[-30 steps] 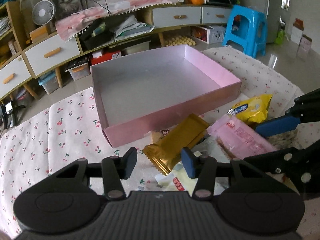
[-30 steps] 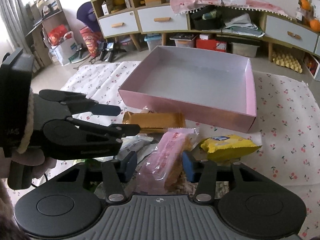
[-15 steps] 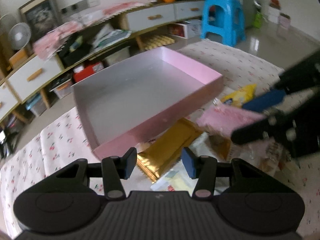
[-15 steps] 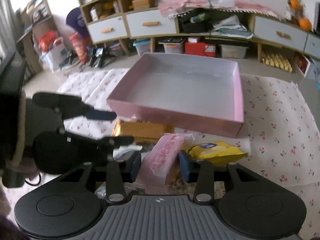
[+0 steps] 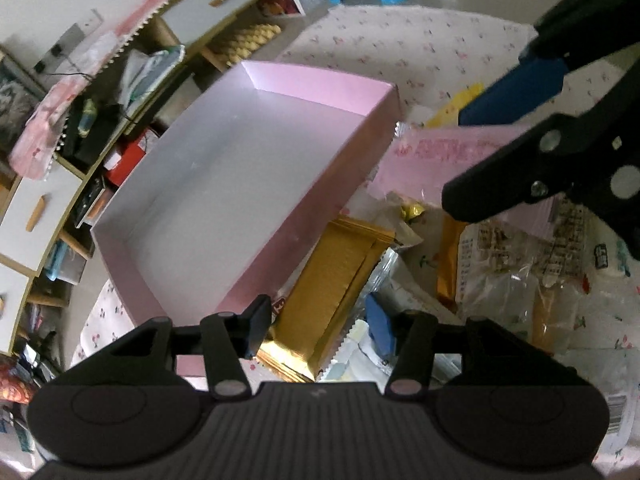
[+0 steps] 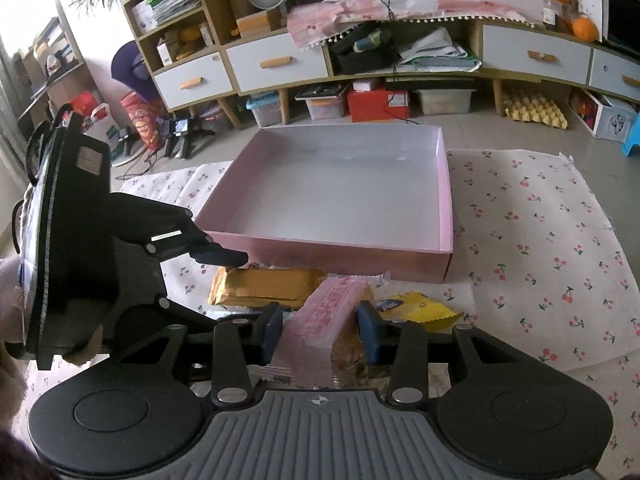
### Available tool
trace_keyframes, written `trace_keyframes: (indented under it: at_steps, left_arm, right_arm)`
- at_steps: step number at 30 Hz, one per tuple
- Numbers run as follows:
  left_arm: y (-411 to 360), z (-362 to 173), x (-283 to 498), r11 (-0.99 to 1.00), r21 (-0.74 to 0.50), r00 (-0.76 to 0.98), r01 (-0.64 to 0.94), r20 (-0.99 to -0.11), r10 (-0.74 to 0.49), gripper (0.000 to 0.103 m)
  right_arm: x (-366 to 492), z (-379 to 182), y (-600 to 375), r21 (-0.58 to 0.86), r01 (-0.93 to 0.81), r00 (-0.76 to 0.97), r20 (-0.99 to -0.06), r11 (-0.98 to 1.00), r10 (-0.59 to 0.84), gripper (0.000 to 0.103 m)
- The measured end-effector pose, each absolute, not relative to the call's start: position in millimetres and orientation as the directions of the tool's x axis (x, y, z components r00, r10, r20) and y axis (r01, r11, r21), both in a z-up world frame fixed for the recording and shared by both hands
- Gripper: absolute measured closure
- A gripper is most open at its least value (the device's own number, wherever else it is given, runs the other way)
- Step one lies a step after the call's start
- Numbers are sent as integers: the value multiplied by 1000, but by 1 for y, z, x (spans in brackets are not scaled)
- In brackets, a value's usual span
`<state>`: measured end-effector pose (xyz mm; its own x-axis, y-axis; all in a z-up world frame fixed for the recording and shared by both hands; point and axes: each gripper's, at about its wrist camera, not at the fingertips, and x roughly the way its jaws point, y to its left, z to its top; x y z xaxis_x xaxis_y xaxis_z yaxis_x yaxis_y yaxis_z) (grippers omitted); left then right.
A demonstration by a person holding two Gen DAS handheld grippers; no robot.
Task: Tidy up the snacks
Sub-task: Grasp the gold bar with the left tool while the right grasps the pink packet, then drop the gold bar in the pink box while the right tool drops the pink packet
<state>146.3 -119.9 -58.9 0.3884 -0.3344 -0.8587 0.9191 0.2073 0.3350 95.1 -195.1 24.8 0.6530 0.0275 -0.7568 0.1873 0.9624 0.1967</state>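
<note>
Pink packet gripped beside an empty box

Cherry-print cloth (image 6: 540,240) covers the surface. On it, ahead of both grippers, lies the pink box (image 6: 344,196), nothing inside. Nearer, a heap of snacks: a gold wrapper (image 5: 336,276) lies between the part-open fingers of the left hand-held gripper (image 5: 318,330), which do not press on it. The right hand-held gripper (image 6: 320,330) clamps a pink packet (image 6: 332,312), lifted just short of the box's near wall. A yellow packet (image 6: 416,306) lies just right of it.

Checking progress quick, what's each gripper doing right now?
Left gripper: open, over gold packet.
Right gripper: shut on pink snack packet.
</note>
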Motion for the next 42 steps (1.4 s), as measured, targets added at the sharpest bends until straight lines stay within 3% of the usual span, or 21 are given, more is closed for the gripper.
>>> trace_keyframes:
  at_steps: [3,12,18,20,23,31,37,42]
  left_arm:
    - [-123,-61,148,201,349,397,915,-866,-303,66]
    - [-113,-50,145,294,298,388,908,-864,-321,76]
    - [-94,-27,134,404,205,383,891,-818,-429,77]
    - [-88,-21,134,460,165,393,873,-797,-459,77]
    - [-81,-19,138,542,68,381,837,-784,-490,77]
    - [-57,-10,148,709,-170,354,684,-773,-527,77]
    - [-37,-16,162,773,-299,334,560,-773,-540,77]
    - [-26,-21,169,806,-352,333,476,-776,-536,77]
  right_arm:
    - [95,24,-200,208,204,653,-757,957,25,64]
    - [96,27,-217,241,240,663,-748,940,23,65]
    - [95,33,-230,296,259,695,-718,919,35,68]
    - [97,34,-235,326,268,701,-711,907,49,77]
    - [99,32,-245,384,293,700,-710,876,77,77]
    - [98,26,-257,479,300,678,-715,825,169,54]
    - [113,8,-241,569,311,614,-731,761,296,54]
    - [131,0,-218,453,365,563,-803,814,195,47]
